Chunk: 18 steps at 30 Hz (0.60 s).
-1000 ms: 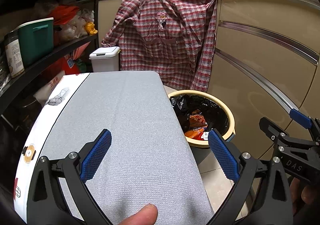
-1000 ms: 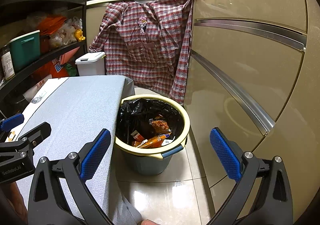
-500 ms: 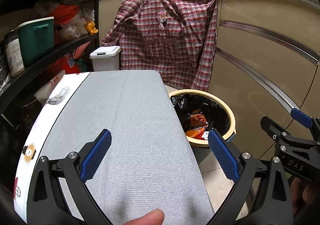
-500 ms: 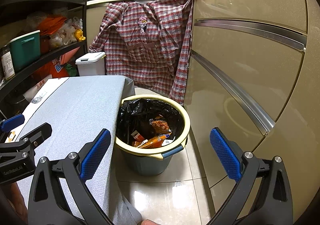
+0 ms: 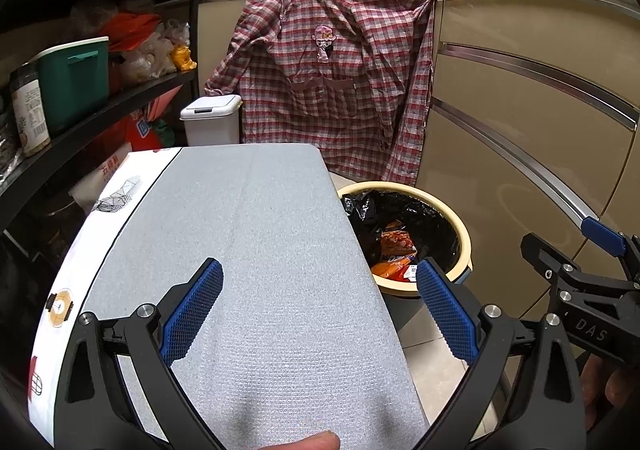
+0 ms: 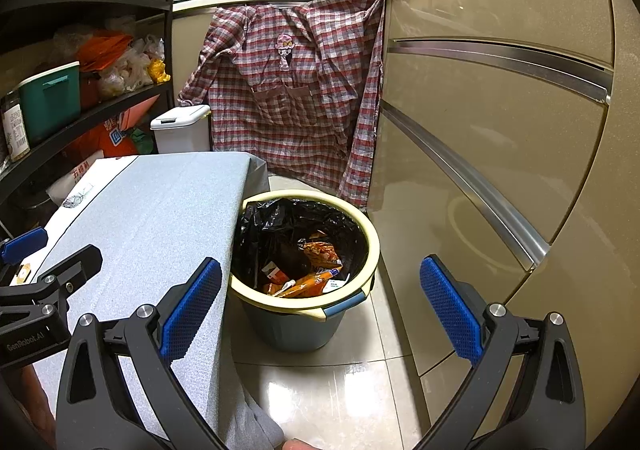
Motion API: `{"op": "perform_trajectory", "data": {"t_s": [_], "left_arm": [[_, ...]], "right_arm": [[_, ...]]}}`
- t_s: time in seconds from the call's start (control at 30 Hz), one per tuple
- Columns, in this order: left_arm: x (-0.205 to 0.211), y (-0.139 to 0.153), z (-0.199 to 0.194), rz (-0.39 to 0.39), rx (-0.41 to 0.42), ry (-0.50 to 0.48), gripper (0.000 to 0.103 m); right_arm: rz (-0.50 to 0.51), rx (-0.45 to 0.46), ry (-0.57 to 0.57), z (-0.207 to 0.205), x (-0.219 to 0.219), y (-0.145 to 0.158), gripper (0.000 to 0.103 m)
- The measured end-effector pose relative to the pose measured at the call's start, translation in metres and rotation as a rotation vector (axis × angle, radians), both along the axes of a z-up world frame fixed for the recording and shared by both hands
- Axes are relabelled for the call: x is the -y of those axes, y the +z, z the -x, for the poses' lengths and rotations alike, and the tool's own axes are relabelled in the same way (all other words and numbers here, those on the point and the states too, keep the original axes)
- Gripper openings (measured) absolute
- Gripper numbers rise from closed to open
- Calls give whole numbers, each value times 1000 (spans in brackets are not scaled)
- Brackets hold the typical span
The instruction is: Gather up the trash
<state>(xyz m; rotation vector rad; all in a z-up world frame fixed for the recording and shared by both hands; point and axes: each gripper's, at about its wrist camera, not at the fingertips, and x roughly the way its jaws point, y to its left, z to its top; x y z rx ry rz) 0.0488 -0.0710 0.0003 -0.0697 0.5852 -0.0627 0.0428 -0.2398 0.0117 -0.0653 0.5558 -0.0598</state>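
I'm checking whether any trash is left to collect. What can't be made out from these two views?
- Bin depth: both views, wrappers and black liner hide what lies below.
- Floor left of the grey-covered table: both views, the tabletop hides it.
- Floor behind the bin: right wrist view, the bin and plaid shirt block it.
- Wrapper print: too small.
- Left claw and right claw: open, empty.
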Motion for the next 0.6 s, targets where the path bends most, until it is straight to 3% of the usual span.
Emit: {"op": "perform_trajectory", "data": {"t_s": [0.6], "left_arm": [[-2, 0, 0, 9, 5, -8, 94]], "right_arm": [[1, 1, -1, 0, -1, -1, 98]]}}
